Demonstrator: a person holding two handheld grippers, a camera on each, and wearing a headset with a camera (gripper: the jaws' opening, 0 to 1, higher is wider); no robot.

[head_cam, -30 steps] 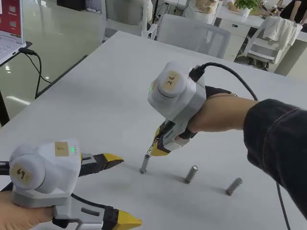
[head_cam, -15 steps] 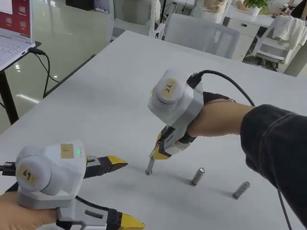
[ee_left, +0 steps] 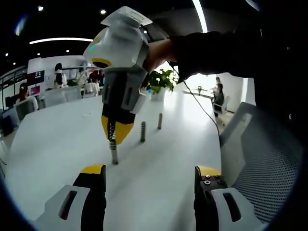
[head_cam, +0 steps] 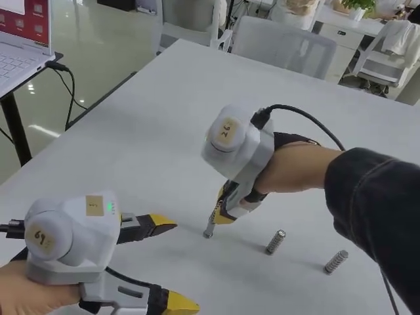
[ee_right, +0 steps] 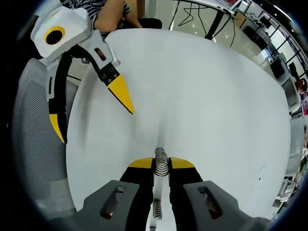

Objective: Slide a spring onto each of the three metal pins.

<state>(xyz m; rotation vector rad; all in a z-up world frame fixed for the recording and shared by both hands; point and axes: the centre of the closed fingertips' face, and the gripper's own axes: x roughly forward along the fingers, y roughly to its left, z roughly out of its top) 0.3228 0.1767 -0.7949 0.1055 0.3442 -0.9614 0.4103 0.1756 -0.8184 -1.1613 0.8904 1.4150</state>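
Note:
My right gripper (head_cam: 220,213) is shut on a small steel spring (ee_right: 161,161) and holds it upright just above a bare metal pin (head_cam: 209,230) that stands on the white table (head_cam: 151,138). In the left gripper view the spring (ee_left: 111,132) hangs from the right gripper (ee_left: 115,135) right over that pin (ee_left: 114,157); I cannot tell whether they touch. Two more pins, each wearing a spring (head_cam: 275,241) (head_cam: 335,262), stand to the right. My left gripper (head_cam: 172,262) stands open at the lower left, nothing between its yellow tips.
A laptop (head_cam: 20,33) on a side stand with a cable sits off the table's left edge. Chairs (head_cam: 282,42) stand beyond the far edge. The black cable (head_cam: 308,118) of the right gripper arcs over the person's sleeve.
The right gripper with its spring has sunk a little closer to the bare pin. The left gripper has stayed open in place; the head camera has shifted slightly.

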